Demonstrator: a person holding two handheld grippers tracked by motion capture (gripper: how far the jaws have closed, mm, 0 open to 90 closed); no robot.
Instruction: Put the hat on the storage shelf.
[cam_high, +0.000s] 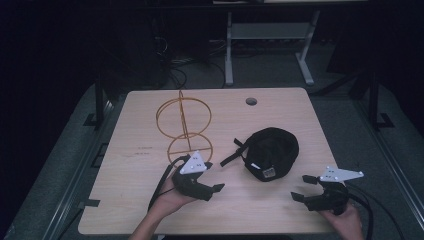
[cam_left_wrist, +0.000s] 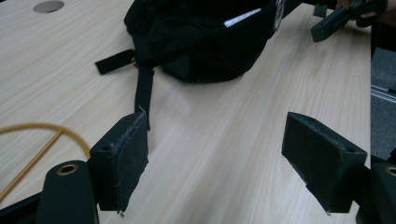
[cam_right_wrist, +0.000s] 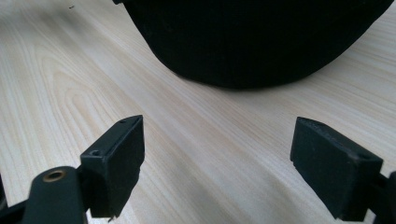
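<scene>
On pale woodgrain table (cam_high: 280, 210), soft black cap (cam_high: 272, 150)

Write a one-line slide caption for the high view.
Two open hand-held grippers, left gripper and right gripper, flank an upturned black cap beside a gold wire stand.

The left gripper (cam_left_wrist: 215, 154) hovers over the pale wooden worktop (cam_left_wrist: 224, 140) with its jaws spread wide, holding nothing. Beyond them lies a black cap (cam_left_wrist: 205, 42), opening upward, its strap (cam_left_wrist: 142, 91) trailing toward the near jaw. A yellow wire ring (cam_left_wrist: 46, 135) curves beside that jaw, well short of the cap.
</scene>
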